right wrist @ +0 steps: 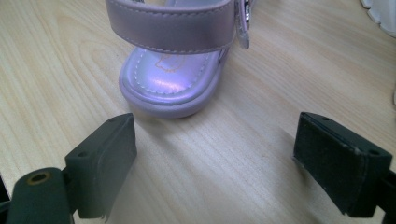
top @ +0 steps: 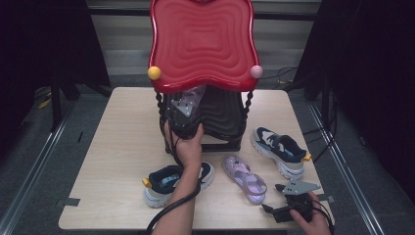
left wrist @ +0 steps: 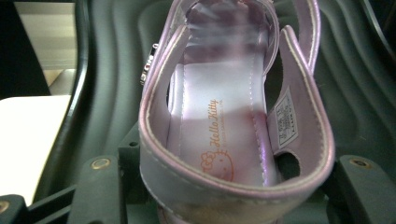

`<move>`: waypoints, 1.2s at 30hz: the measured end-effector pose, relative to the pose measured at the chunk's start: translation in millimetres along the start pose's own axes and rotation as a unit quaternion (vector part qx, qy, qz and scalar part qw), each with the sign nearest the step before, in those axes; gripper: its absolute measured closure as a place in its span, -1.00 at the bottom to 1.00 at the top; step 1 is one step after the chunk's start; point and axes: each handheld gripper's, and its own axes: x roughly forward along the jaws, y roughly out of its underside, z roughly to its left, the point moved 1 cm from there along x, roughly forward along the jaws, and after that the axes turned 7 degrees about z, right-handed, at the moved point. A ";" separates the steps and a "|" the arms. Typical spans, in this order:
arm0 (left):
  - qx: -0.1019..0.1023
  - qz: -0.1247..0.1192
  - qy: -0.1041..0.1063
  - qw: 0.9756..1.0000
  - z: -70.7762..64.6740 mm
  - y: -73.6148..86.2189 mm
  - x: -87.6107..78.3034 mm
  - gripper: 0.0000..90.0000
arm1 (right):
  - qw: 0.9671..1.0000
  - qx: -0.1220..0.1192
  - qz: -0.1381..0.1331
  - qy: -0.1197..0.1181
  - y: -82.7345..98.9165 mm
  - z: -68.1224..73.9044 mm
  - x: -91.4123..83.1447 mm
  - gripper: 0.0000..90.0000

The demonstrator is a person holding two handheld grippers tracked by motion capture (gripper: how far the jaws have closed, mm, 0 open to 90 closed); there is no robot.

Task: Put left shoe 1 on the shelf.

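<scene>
The left gripper (left wrist: 224, 196) pinches a lilac sandal (left wrist: 233, 116) (apparently over the dark shelf (left wrist: 355, 79)); a loose heel grip could drop it. The right gripper (right wrist: 224, 163) rests spread.

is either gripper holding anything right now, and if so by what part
The left gripper holds a purple sandal by its heel strap, inside the rack. The right gripper is open and holds nothing; the other sandal lies ahead of it.
</scene>
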 end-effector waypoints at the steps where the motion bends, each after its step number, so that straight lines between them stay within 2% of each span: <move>1: -0.001 0.001 -0.004 1.000 0.3 -0.4 1.2 -0.17 | 1.000 0.000 0.000 0.000 0.0 0.1 0.0 -0.72; 4: 0.001 0.002 -0.006 1.000 0.5 0.4 5.0 -0.17 | 1.000 0.000 0.000 0.000 0.0 0.1 0.0 -0.72; 7: 0.019 0.016 -0.019 1.000 -3.7 4.5 9.4 -0.18 | 1.000 0.000 0.000 -0.001 0.1 0.3 0.0 -0.72; 9: 0.008 0.027 -0.008 1.000 -2.4 5.8 10.9 -0.19 | 1.000 -0.001 0.000 -0.002 0.0 0.3 0.1 -0.72; 11: 0.015 0.030 -0.009 0.999 -3.3 6.7 11.4 -0.21 | 1.000 -0.002 0.000 -0.002 0.0 0.4 0.1 -0.72; 15: 0.021 0.037 0.005 0.999 -6.5 6.3 10.5 -0.29 | 1.000 -0.002 0.000 -0.003 0.0 0.4 0.1 -0.72; 20: 0.040 0.046 0.007 0.998 -10.4 4.1 8.7 -0.38 | 1.000 -0.002 0.000 -0.003 0.0 0.4 0.1 -0.72; 26: 0.042 0.045 0.017 0.998 -9.8 4.9 8.1 -0.41 | 1.000 -0.002 0.000 -0.003 0.0 0.4 0.1 -0.72; 34: 0.065 0.053 0.021 0.996 -9.4 5.2 7.1 -0.45 | 1.000 -0.002 0.000 -0.003 0.0 0.4 0.1 -0.72; 36: 0.062 0.054 0.024 0.996 -8.4 7.3 6.4 -0.45 | 1.000 -0.002 0.000 -0.003 0.0 0.4 0.1 -0.72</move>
